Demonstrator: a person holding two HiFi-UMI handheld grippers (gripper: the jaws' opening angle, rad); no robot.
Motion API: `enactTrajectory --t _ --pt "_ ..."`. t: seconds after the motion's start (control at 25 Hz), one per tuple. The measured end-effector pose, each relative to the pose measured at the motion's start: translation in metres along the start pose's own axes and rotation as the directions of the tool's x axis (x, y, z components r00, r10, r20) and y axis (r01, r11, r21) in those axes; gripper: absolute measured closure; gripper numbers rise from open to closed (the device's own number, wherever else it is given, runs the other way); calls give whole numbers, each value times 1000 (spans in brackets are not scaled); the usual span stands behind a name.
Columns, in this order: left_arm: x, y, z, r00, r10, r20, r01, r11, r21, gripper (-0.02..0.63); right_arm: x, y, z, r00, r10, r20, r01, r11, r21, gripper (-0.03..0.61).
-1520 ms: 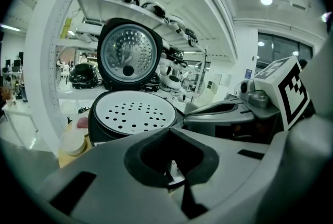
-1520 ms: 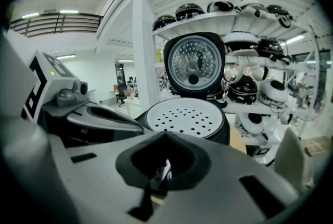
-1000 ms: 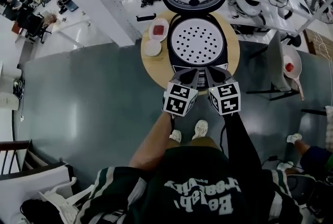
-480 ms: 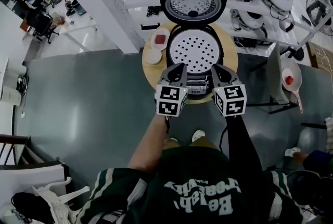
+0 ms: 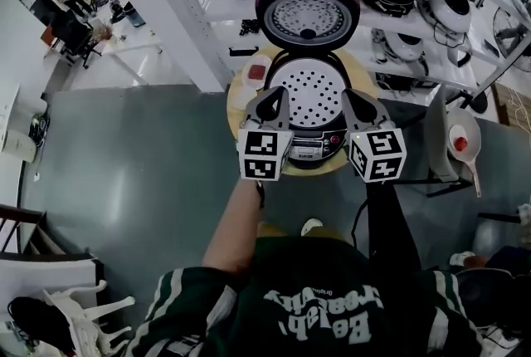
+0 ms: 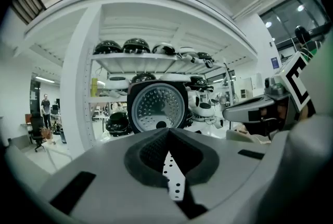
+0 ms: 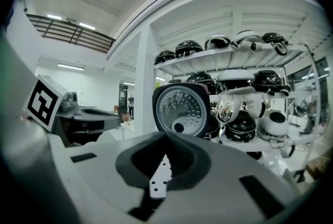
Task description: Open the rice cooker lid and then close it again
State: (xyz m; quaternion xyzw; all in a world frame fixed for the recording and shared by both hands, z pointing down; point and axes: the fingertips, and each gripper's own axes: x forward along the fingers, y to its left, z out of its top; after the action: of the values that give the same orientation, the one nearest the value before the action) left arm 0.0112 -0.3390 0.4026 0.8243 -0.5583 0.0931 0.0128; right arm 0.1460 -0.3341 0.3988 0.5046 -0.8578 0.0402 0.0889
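Observation:
The rice cooker (image 5: pixel 309 149) stands on a small round wooden table (image 5: pixel 235 102), seen in the head view. Its purple-rimmed lid (image 5: pixel 308 15) is swung fully up, and a white perforated tray (image 5: pixel 311 84) shows inside. My left gripper (image 5: pixel 273 95) hovers over the cooker's front left and my right gripper (image 5: pixel 359 96) over its front right; both are shut and hold nothing. In the left gripper view the left gripper (image 6: pixel 167 134) points at the raised lid (image 6: pixel 157 108). The right gripper (image 7: pixel 165 137) also faces the lid (image 7: pixel 182 109).
A small dish (image 5: pixel 257 70) with something red sits on the table's left side. White shelving (image 5: pixel 431 23) behind holds several other rice cookers. A white pillar (image 5: pixel 178 11) rises at the left. A stool with a bowl (image 5: pixel 460 135) stands at the right.
Both grippers have risen from the cooker's front edge, moved forward over it and spread apart. The lid has stayed up.

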Motion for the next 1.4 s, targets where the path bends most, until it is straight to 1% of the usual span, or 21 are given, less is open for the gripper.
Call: enactTrajectory --t 0.04,0.12,0.36,0.48,0.64,0.76,0.92,0.96,1.04,1.16,1.28,1.4 --pt "1 2 7 1000 6 14 -6 1000 -7 614 0 -3 7 1000 5 16 -5 1000 1 575" --pt "3 6 19 999 16 35 -17 1000 1 614 0 -9 20 999 2 46 -2 1000 -2 575" --pt "11 28 62 993 42 112 -44 999 8 614 10 -32 62 992 -52 119 61 995 -77 574" --pt "26 43 78 990 33 134 -36 999 22 614 24 -43 81 987 -70 142 85 990 -109 568" --pt "51 66 100 989 22 145 -30 998 54 614 50 -55 108 985 -72 155 96 984 -147 551" --pt "71 81 125 985 8 172 -21 997 74 614 70 -64 132 983 -77 166 107 978 -179 549" --pt "99 97 156 981 -29 192 12 996 92 614 99 -78 156 982 -101 161 131 974 -187 561" --pt "105 101 164 980 -36 198 15 994 106 614 106 -82 161 982 -107 158 136 974 -182 572" --pt "118 107 177 978 -54 199 29 992 123 614 121 -90 172 982 -112 152 137 977 -162 574" --pt "139 112 181 980 -84 178 68 993 98 614 141 -98 183 985 -109 132 129 980 -150 575" --pt "156 121 177 986 -80 145 69 994 85 614 159 -105 187 989 -116 88 130 977 -171 575" --pt "170 126 176 990 -84 115 73 993 96 614 173 -116 187 990 -133 35 137 976 -168 575"
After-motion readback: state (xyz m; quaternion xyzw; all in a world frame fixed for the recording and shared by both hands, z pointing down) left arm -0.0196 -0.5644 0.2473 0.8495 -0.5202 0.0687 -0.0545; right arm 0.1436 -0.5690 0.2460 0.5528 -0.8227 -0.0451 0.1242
